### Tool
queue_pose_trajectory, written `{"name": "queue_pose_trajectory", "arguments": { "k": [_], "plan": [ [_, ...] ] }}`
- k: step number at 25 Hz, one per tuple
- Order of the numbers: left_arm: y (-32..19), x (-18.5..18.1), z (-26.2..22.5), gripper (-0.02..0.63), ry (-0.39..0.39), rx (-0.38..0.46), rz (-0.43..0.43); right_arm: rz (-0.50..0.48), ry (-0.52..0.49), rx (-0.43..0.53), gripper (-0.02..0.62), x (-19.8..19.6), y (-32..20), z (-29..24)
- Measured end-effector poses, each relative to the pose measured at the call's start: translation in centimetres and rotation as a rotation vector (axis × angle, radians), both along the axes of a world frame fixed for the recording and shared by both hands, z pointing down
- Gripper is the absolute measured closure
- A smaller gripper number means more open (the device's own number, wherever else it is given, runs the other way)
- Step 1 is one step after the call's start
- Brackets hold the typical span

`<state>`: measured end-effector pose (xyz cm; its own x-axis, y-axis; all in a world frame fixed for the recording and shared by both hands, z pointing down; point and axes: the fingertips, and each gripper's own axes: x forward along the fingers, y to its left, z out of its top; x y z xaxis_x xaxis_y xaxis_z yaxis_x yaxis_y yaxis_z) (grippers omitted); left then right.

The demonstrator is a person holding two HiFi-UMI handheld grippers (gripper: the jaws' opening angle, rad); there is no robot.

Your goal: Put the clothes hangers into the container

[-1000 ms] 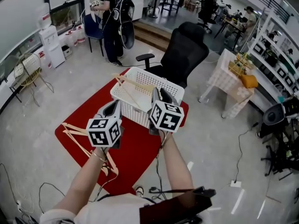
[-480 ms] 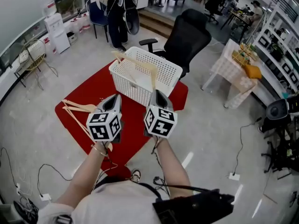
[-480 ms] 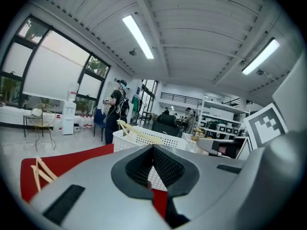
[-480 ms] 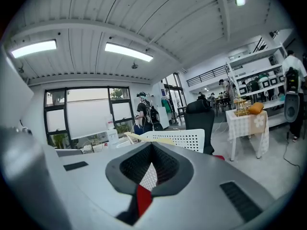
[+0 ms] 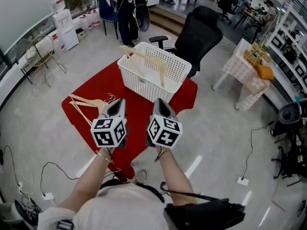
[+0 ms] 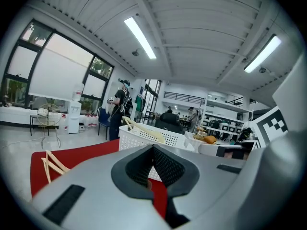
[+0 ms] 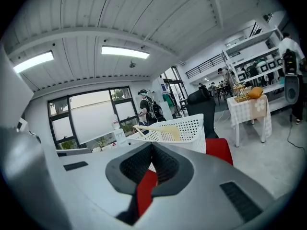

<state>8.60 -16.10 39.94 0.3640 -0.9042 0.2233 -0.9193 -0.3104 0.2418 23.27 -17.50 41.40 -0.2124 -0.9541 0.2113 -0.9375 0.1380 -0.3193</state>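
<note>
While right gripper (image 5: pixel 159 102) is closed, basket (image 5: pixel 144 84) ahead

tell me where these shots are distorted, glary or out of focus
Head view: wide-angle bend bows the floor edges, but the white perforated plastic basket on the red rectangular mat is sharp. Left gripper view: strong fisheye, black corners, the ceiling strip light and window blown out. Right gripper view: same fisheye, no obvious blur.

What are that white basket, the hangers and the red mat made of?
Basket: likely moulded plastic, matte white, walls pierced with regular holes.
Hangers: apparently pale bare wood, light tan bars.
Mat: probably fabric or carpet, dull red, no shine.
</note>
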Motion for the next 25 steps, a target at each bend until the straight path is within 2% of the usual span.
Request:
{"name": "queue_pose_trajectory", "arguments": {
  "k": [3,8,12,20,25],
  "plan": [
    [1.0,-0.6,-0.3,0.604,0.007,0.005,0.012,0.003,0.0,-0.007,0.578,-1.0,1.1,-0.1],
    [3.4,-3.1,1.2,0.604,0.009,-0.019,0.058,0.014,0.004,-0.037,0.578,-4.9,3.6,1.2],
    [4.5,-4.7,1.8,0.604,0.019,-0.022,0.084,0.017,0.048,-0.038,0.578,-7.5,5.6,1.8],
    [5.4,-5.9,1.6,0.604,0.004,-0.004,0.107,0.045,0.074,-0.044,0.578,-8.7,7.4,1.6],
    [5.1,-6.4,1.5,0.604,0.031,-0.017,0.113,0.043,0.077,-0.052,0.578,-9.2,6.9,1.5]
  ]
}}
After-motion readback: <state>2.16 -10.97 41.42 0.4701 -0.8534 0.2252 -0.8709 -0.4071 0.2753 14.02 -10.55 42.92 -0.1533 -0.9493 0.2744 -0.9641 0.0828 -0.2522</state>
